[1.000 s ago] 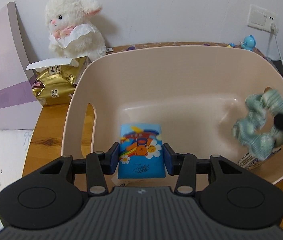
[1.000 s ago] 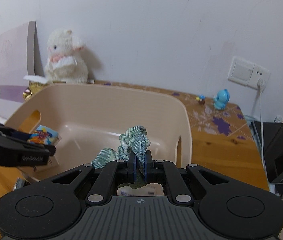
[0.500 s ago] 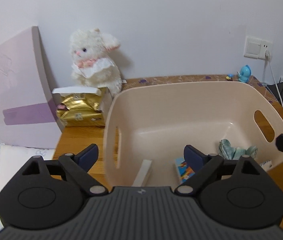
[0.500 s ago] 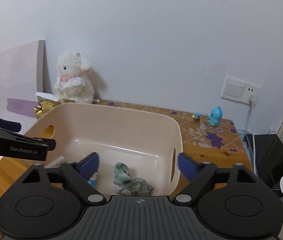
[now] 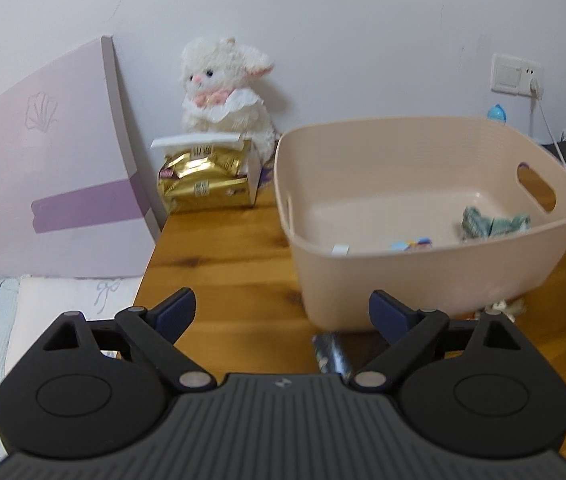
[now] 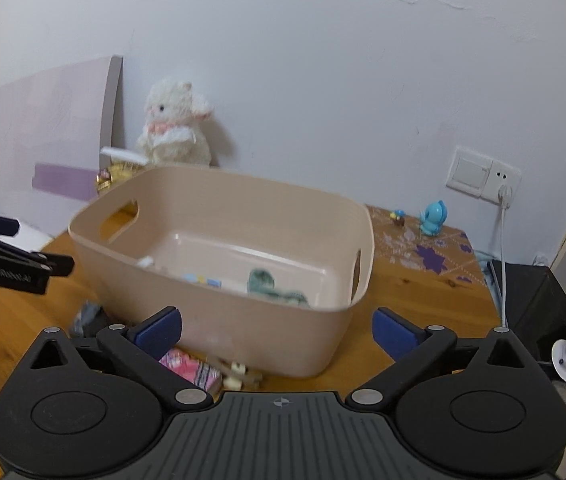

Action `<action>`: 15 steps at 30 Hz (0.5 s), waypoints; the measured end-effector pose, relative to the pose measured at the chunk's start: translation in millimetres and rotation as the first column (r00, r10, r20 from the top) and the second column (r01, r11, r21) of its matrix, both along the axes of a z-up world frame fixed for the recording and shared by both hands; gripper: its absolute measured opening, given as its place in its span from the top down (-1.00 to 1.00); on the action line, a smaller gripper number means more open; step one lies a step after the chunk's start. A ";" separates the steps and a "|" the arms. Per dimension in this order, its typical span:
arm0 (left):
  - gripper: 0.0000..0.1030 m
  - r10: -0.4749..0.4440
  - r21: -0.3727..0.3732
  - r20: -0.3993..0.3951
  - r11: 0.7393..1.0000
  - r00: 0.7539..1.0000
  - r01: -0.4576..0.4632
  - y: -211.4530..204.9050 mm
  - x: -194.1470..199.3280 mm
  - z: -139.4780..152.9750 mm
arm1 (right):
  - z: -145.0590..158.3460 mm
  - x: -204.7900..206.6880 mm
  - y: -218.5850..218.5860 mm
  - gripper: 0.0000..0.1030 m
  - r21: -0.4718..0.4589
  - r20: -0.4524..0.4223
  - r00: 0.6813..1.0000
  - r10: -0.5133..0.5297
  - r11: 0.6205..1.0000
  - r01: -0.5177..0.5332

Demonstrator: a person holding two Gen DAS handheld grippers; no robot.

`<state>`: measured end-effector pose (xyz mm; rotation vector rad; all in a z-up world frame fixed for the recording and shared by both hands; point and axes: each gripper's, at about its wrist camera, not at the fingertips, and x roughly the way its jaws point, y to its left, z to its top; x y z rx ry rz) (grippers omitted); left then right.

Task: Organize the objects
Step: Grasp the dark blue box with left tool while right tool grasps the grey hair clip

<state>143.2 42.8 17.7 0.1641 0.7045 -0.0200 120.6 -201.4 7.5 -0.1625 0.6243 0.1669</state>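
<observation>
Now both the left gripper [image 5: 281, 312] and right gripper [image 6: 277, 330] are gaping empty, right jaws opening, having dropped the scrunchie [image 6: 275, 288] and card pack [image 6: 201, 280] into the basket [image 6: 283, 322]; counter [image 5: 223, 272] clutter is waiting.

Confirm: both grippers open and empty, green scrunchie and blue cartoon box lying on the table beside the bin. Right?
Not quite. The green scrunchie and blue cartoon box lie inside the bin, as the left wrist view shows. Both grippers are open and empty.

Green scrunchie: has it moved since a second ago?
Yes. The green scrunchie left the right gripper, whose jaws are opening, and lies on the floor of the beige bin.
</observation>
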 end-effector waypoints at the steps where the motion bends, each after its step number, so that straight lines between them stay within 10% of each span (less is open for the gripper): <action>1: -0.83 0.004 -0.001 -0.005 1.000 1.000 -0.004 2.1 -1.0 -3.9 | -5.3 0.1 -0.5 -1.00 -0.005 -0.013 1.000 -0.002 1.000 0.002; 15: -0.83 0.068 -0.009 -0.110 0.998 0.992 -0.070 24.7 10.3 -59.6 | -82.5 23.3 -24.7 -0.98 0.022 -0.151 0.983 -0.107 0.994 0.112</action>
